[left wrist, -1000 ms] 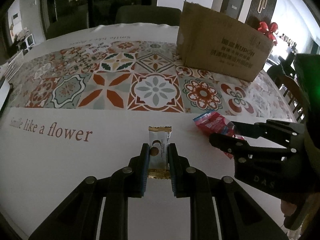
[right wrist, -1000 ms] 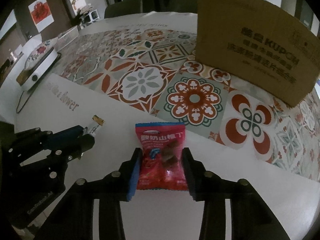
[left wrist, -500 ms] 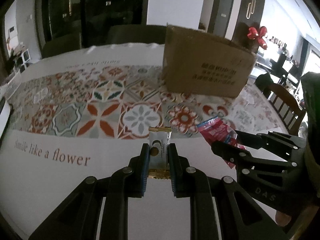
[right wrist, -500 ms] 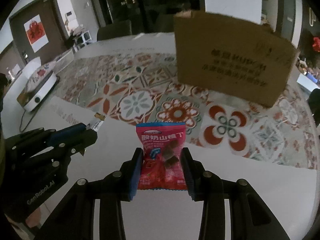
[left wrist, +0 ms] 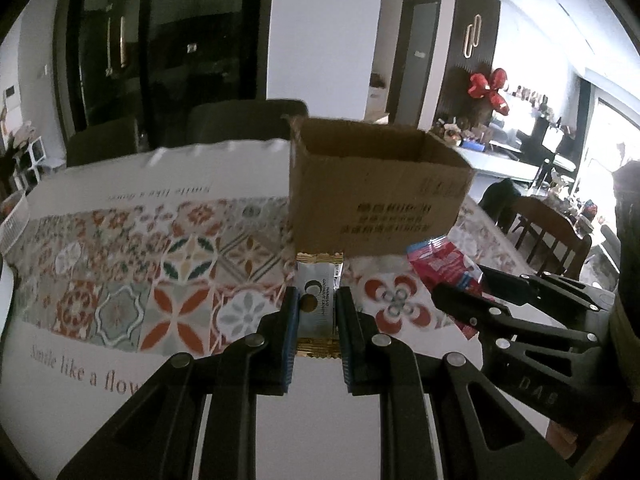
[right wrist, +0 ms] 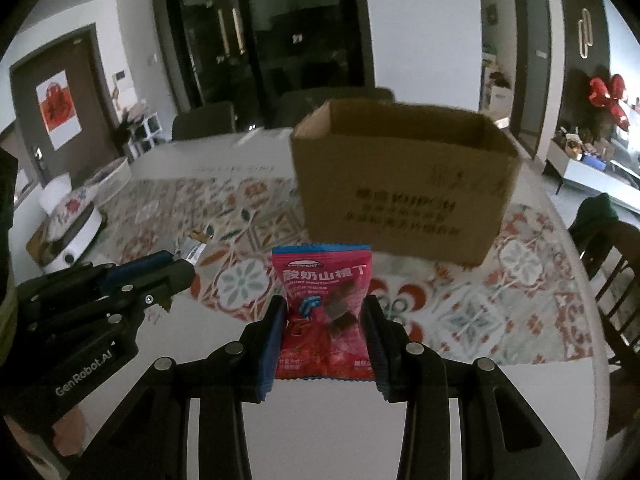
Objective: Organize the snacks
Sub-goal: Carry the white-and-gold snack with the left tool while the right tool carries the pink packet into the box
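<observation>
Both wrist views look down-forward along jaws, side by side — share cardboard box (left wrist: 376,184) (right wrist: 404,184), patterned tablecloth (left wrist: 132,280) (right wrist: 520,300).

An open brown cardboard box (right wrist: 404,184) stands on the desk (right wrist: 328,400) with the patterned tile cloth, dark chairs (left wrist: 244,120) behind it, a wooden chair (left wrist: 548,228) right.

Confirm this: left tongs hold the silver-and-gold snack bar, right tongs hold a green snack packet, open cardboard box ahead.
One slip: the snack packet in the right tongs is red, as the right wrist view shows. The left tongs do hold the snack bar, with the cardboard box open ahead.
</observation>
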Demonstrator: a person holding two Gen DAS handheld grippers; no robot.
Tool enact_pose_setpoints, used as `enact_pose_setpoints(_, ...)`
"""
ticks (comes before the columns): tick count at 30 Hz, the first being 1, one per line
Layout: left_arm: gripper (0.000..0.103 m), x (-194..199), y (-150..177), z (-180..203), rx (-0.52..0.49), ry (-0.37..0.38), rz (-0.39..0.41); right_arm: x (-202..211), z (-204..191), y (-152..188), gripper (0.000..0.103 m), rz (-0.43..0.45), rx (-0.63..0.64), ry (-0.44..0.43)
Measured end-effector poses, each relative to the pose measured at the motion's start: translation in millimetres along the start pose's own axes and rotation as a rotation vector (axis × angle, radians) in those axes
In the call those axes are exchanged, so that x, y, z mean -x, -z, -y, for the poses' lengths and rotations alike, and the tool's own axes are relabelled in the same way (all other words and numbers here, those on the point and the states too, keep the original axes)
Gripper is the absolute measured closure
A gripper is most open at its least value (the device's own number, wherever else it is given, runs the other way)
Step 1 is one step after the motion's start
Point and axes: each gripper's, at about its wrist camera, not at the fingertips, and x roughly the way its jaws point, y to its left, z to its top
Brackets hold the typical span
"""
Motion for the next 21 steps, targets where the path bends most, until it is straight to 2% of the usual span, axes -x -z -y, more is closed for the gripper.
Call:
enact_pose_setpoints(11, 0.083, -6.7, -54.8, 20.7, -0.05, 0.046, 0.051, 20.4, 29.2, -43.9, 0.063, 0.12, -0.05, 0.06)
enact_pose_setpoints(21, 0.083, -31.3, -109.4, 37.9, -0.082, 0.089, 0.064, 23.1, 60.4, -90.0, 0.063, 0.182, -0.09, 0.085)
